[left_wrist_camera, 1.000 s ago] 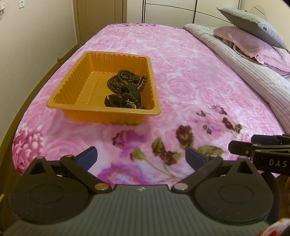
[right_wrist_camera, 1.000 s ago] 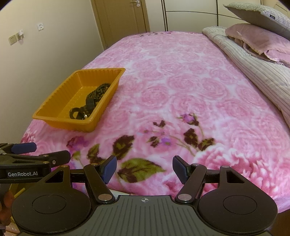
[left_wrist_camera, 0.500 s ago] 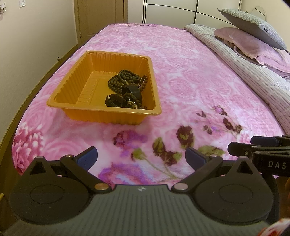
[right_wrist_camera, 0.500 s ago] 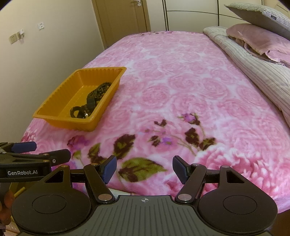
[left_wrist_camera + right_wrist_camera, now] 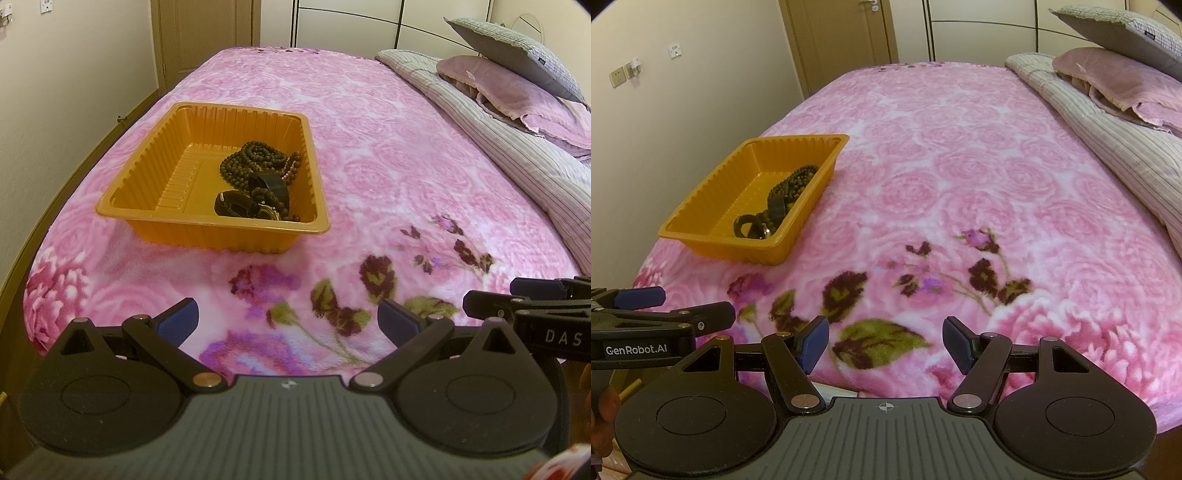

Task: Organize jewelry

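Orange tray (image 5: 701, 206) on pink blanket (image 5: 960, 184), beads (image 5: 792, 182) inside — right hand-held gripper (image 5: 884, 341) empty, agape

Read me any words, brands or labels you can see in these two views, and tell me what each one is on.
"GenRobot.AI": on the side of the left hand-held gripper, seen in the right wrist view.
"DAS": on the side of the right hand-held gripper, cut off at the left wrist view's edge.
Small tag on the grey pillow: too small to read.
The orange tray shows no text.
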Action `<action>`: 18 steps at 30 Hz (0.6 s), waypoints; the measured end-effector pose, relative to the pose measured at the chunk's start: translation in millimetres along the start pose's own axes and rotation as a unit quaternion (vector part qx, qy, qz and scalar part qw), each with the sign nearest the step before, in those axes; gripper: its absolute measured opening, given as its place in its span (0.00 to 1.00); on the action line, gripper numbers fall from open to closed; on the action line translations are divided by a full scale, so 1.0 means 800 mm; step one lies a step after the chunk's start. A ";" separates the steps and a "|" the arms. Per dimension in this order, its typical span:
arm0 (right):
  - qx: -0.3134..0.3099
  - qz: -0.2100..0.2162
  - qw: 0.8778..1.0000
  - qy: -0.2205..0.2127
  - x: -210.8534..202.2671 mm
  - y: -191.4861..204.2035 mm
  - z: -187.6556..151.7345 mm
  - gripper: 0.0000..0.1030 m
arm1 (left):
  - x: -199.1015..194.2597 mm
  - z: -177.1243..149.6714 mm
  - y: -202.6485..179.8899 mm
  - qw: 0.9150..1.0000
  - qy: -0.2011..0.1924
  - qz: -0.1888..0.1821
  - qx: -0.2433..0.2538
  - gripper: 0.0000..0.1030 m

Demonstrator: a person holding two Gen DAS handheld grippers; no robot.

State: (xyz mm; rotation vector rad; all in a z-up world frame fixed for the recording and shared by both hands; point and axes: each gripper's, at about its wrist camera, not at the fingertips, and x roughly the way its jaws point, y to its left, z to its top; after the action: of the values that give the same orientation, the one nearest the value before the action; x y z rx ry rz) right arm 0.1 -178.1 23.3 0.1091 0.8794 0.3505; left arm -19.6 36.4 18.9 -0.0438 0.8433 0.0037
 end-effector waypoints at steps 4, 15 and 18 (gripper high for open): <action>0.000 0.000 1.000 0.000 0.000 0.000 0.000 0.66 | 0.000 0.000 0.000 1.000 0.000 0.001 0.000 1.00; 0.000 0.001 1.000 0.000 0.000 0.000 0.000 0.66 | 0.001 0.000 -0.001 1.000 0.000 -0.002 0.000 1.00; 0.000 0.001 1.000 0.000 0.000 0.000 0.000 0.66 | 0.002 -0.001 -0.001 1.000 0.000 -0.001 -0.001 1.00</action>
State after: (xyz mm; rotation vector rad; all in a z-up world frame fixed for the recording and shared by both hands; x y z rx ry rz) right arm 0.3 -178.3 23.4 0.1094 0.8798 0.3523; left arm -19.0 36.0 17.5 -0.0466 0.8438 0.0020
